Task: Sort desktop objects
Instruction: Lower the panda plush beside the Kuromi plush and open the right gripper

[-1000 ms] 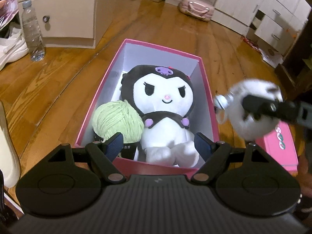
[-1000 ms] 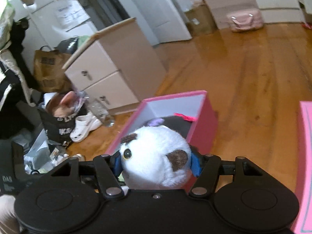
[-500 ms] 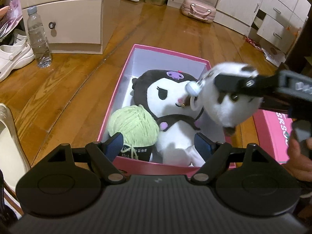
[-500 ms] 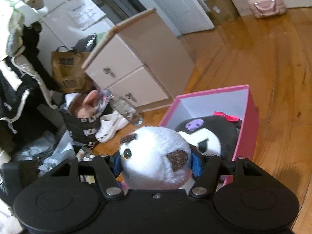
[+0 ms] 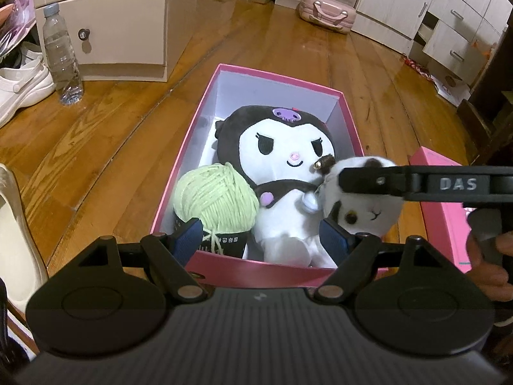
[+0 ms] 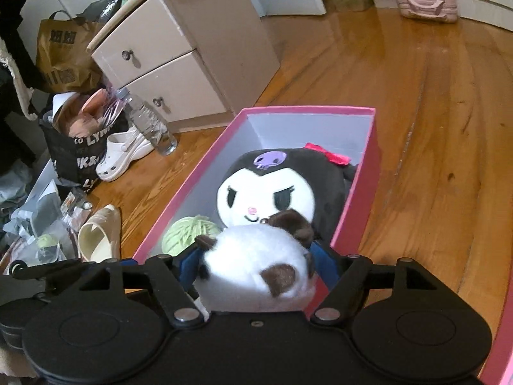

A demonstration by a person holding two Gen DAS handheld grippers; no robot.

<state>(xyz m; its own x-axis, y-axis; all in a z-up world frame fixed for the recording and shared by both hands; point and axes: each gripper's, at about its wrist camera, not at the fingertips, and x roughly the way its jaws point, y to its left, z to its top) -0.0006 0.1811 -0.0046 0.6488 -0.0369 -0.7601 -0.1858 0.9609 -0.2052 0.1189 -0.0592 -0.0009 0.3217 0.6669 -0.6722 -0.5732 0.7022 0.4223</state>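
Note:
A pink box [image 5: 349, 118] with a white inside stands on the wooden floor. In it lie a black-and-white plush doll [image 5: 288, 160] and a green yarn ball [image 5: 214, 199]. My right gripper [image 6: 256, 266] is shut on a small white plush with brown patches [image 6: 256, 269] and holds it over the box's near right corner, against the doll; it also shows in the left wrist view [image 5: 365, 205]. My left gripper [image 5: 263, 237] is open and empty just above the box's near edge.
A pink lid [image 5: 445, 208] lies right of the box. A drawer cabinet [image 5: 121, 22], a water bottle [image 5: 62, 57] and white shoes [image 5: 22, 80] are at the left. A pink case [image 5: 327, 12] sits far back. Bags and clutter [image 6: 70, 147] lie left.
My right gripper has carried the small white plush leftward and down, from beside the box to inside its near right corner. The left gripper stayed open and drew back slightly.

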